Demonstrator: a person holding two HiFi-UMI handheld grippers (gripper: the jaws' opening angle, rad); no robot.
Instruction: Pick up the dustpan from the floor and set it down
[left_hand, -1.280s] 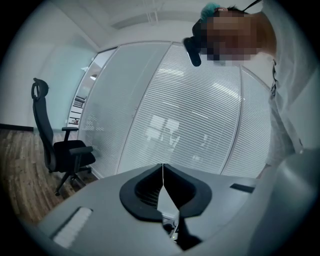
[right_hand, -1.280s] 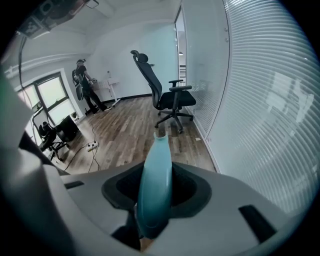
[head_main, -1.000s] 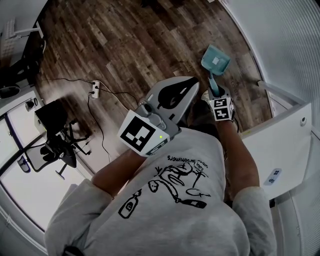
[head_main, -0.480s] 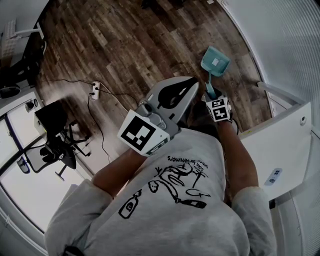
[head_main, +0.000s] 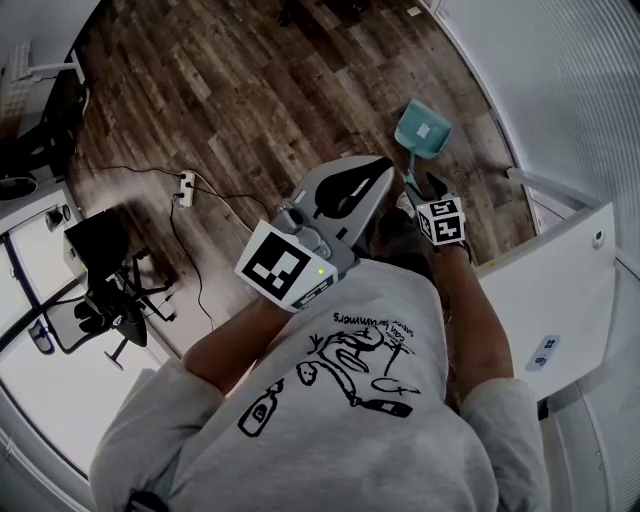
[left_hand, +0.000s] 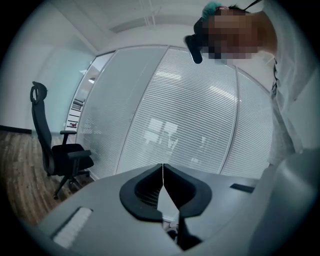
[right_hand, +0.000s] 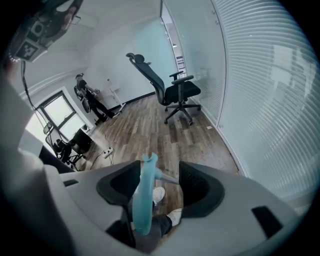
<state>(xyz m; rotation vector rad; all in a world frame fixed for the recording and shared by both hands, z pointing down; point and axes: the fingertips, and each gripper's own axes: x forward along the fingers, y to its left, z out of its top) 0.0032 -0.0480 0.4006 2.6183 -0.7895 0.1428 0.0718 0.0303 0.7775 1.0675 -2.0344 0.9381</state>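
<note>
The dustpan (head_main: 422, 128) is blue-green. It lies on the wood floor (head_main: 250, 90), close to the glass wall (head_main: 560, 90). There is a pale square patch on its scoop. It is too small to tell if any dirt is in it.

Its handle (right_hand: 143, 202) comes up between the jaws of the right gripper (right_hand: 160, 170). Those jaws have just been opening and now stand wide apart. The handle is close to one pad and clear of the other, so the gripper does not squeeze it.

In the right gripper view the scoop is cut off. Only the handle shows there, with white shoes (right_hand: 158, 194) below it.

The left gripper (left_hand: 162, 167) has its jaws shut tight together with nothing in them. It points at the glass wall.

In the head view the person's shirt (head_main: 340, 400) hides the floor under it.
</note>
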